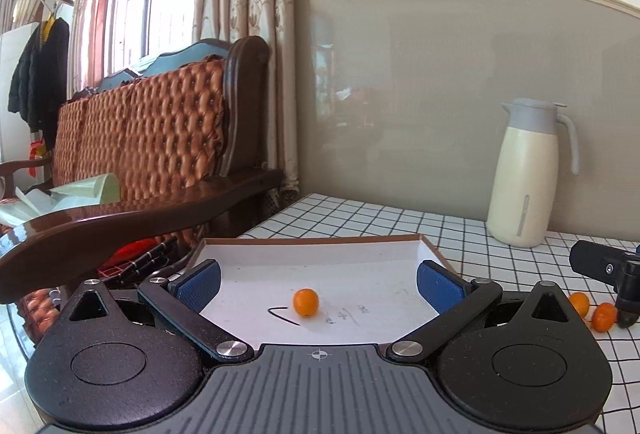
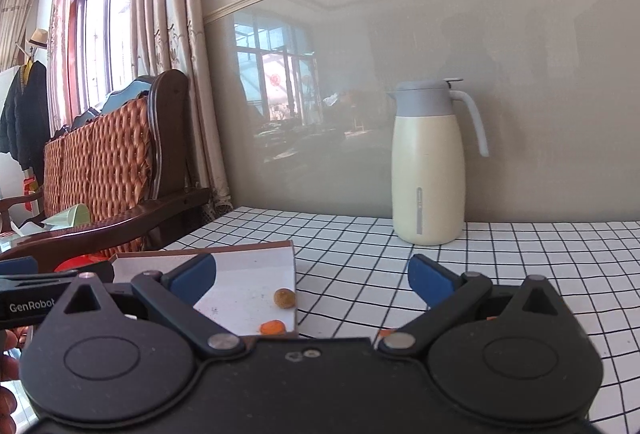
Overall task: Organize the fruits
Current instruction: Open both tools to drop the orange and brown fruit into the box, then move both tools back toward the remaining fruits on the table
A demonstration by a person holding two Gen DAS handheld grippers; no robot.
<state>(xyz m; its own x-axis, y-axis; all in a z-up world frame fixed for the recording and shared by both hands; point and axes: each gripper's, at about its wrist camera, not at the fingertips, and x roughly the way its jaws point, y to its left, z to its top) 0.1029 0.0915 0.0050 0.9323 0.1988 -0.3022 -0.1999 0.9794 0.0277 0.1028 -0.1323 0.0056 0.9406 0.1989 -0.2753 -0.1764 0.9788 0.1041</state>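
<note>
A shallow white box lid with brown edges (image 1: 360, 254) lies on the checked tablecloth. One small orange kumquat (image 1: 305, 302) sits in it, between the blue pads of my open left gripper (image 1: 318, 284), apart from both. Two more kumquats (image 1: 604, 317) lie on the cloth to the right, beside the right gripper's black body (image 1: 600, 266). In the right wrist view the box (image 2: 256, 274) is at the lower left with a brownish round fruit (image 2: 284, 298) and an orange one (image 2: 273, 326) near its right edge. My right gripper (image 2: 312, 282) is open and empty.
A cream thermos jug with a grey lid (image 1: 528, 173) stands at the back of the table (image 1: 500, 274) by the grey wall. A wooden sofa with a brown cushion (image 1: 140, 137) is left of the table. The table's left edge is close to the box.
</note>
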